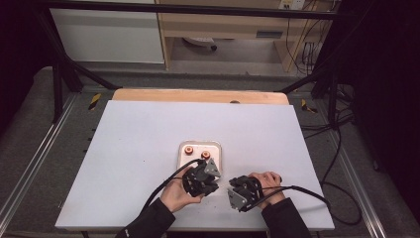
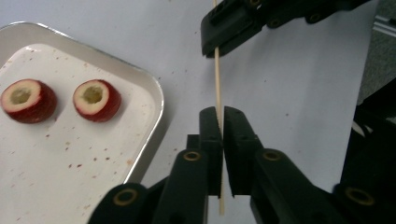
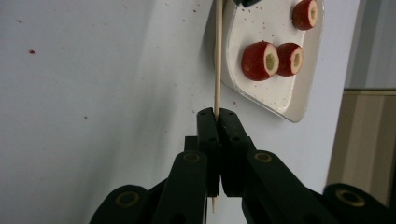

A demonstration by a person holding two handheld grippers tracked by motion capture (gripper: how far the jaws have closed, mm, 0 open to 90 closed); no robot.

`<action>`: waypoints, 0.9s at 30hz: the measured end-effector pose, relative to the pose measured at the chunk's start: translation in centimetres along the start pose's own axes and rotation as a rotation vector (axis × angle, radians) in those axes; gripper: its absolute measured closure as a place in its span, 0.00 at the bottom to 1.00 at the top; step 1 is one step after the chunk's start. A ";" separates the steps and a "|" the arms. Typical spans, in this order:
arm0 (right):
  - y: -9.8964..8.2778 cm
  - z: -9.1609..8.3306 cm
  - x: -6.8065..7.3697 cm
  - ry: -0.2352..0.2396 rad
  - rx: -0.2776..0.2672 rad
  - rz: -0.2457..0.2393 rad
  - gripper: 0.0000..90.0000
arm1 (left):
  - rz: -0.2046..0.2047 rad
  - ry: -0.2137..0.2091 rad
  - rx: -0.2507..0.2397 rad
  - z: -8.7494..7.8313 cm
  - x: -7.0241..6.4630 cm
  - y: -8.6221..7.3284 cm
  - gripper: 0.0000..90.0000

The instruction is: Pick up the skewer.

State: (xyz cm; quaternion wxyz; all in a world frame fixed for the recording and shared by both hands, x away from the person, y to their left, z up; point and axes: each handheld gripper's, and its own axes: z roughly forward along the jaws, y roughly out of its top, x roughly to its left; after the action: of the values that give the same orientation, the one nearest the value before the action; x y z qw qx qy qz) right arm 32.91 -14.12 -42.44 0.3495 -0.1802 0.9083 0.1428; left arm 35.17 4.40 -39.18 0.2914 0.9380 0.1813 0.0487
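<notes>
Wooden skewer runs between both grippers, low and right of centre in the high view, just below the white tray. Left gripper is clenched on one end, its hand cupped palm up under it. Right gripper grips the other end, its hand wrapped over the body with knuckles up. Both forearms enter from the bottom edge in dark sleeves. Hollowed red fruit pieces lie on the tray, which rests on the white tabletop.
</notes>
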 end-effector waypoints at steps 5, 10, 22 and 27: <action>0.1 -0.2 -0.5 -0.022 0.042 -0.059 0.99 | -0.019 0.006 0.071 -0.4 0.8 -0.1 0.79; 0.7 -0.1 -1.0 -0.034 0.062 -0.113 0.99 | -0.049 -0.008 0.133 -0.3 1.4 0.3 0.77; 2.1 0.1 -1.6 -0.043 0.080 -0.216 0.99 | -0.048 -0.029 0.201 0.9 1.3 1.3 0.95; 2.3 0.1 -1.5 -0.046 0.073 -0.215 0.99 | -0.057 -0.021 0.215 1.0 1.3 1.3 0.98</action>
State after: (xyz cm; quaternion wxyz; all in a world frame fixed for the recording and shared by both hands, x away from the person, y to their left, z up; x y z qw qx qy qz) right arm 33.09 -11.70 -41.19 0.3898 -0.2606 0.8800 0.0754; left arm 36.92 3.39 -39.27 0.1922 0.9588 0.2091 0.0108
